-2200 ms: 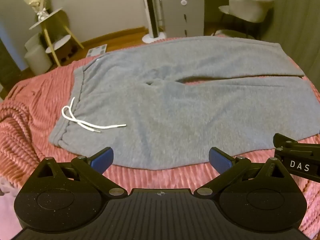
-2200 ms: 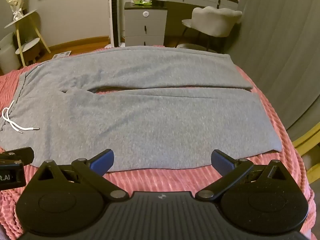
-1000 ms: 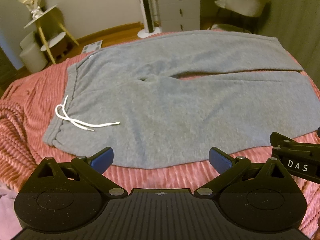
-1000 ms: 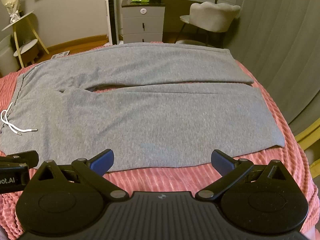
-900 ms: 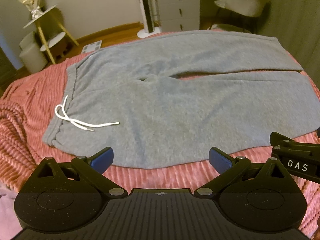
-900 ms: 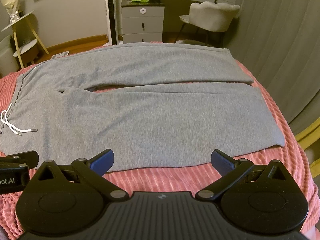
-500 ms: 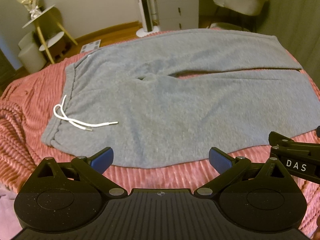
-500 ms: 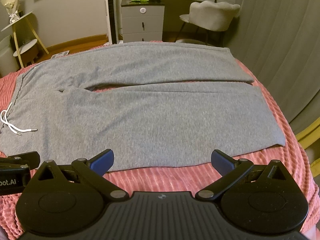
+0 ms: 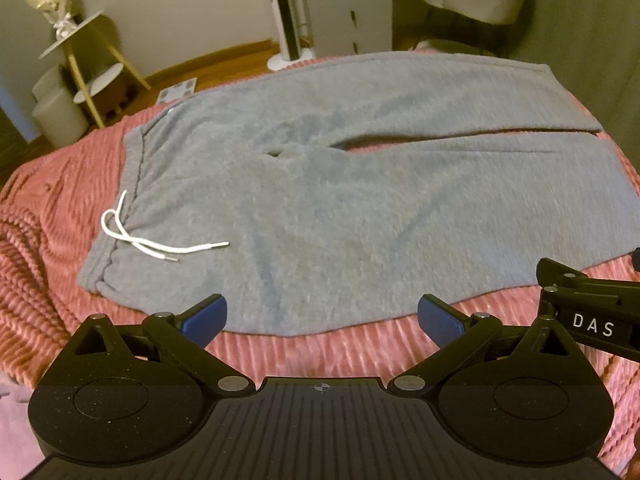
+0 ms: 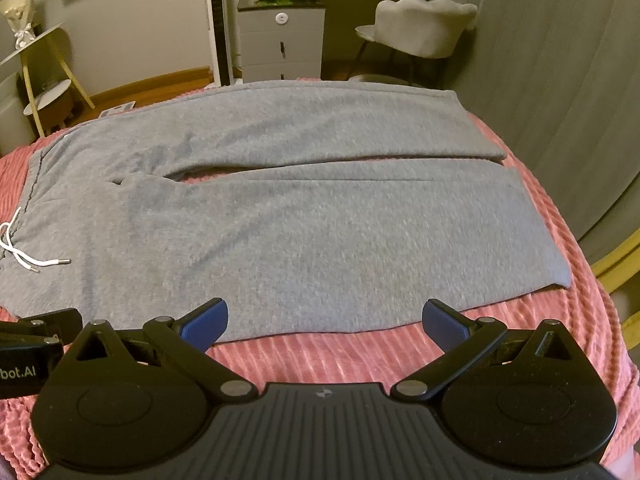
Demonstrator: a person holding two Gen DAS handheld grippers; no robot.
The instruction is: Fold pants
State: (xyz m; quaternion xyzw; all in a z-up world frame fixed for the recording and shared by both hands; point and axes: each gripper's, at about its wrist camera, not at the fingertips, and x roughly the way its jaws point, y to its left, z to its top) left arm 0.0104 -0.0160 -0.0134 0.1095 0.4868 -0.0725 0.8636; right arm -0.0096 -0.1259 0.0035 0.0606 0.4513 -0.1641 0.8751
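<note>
Folding is not yet begun: pants (image 9: 360, 200) lie flat; left gripper (image 9: 322, 316) and right gripper (image 10: 325, 318) are held wide, empty; the near edge must be gripped next.

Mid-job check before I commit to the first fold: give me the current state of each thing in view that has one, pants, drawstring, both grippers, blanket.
pants: unfolded, spread flat on the blanket, legs side by side with a narrow gap.
drawstring: untied, loose ends lying on the waistband area.
left gripper: open, empty, at the near edge of the pants.
right gripper: open, empty, at the near edge of the pants.
blanket: spread under the pants, rumpled at the waistband side.
</note>
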